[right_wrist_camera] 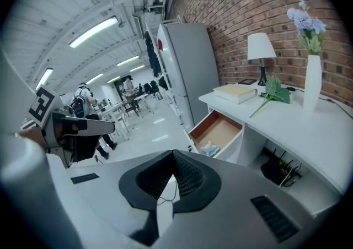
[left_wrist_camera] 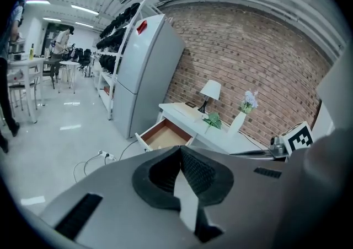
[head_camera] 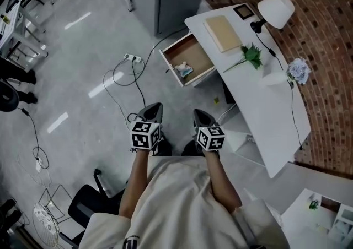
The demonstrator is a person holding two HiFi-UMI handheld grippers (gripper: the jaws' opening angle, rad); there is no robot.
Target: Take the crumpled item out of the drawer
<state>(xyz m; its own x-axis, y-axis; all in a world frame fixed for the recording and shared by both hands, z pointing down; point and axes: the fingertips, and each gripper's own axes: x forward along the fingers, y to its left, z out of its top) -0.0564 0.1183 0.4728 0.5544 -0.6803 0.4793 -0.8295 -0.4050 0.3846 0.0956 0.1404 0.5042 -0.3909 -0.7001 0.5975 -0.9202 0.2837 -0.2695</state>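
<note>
The crumpled item [head_camera: 183, 69], a pale wad tinged blue, lies in the open, wood-lined drawer [head_camera: 193, 49] of the smooth white desk [head_camera: 270, 121]. We hold the left gripper [head_camera: 153, 109] and right gripper [head_camera: 201, 115] well short of it, their ribbed black jaws pressed together on nothing. Thin cables [head_camera: 118, 77] loop over the glossy floor [head_camera: 83, 49] near the drawer.

The crumpled item [head_camera: 183, 69] in the drawer [head_camera: 190, 54] is too small to identify. A person [head_camera: 12, 71] at far left is cut off.

White desk [head_camera: 265, 115], brown drawer [head_camera: 193, 52], red brick wall [head_camera: 325, 33].
</note>
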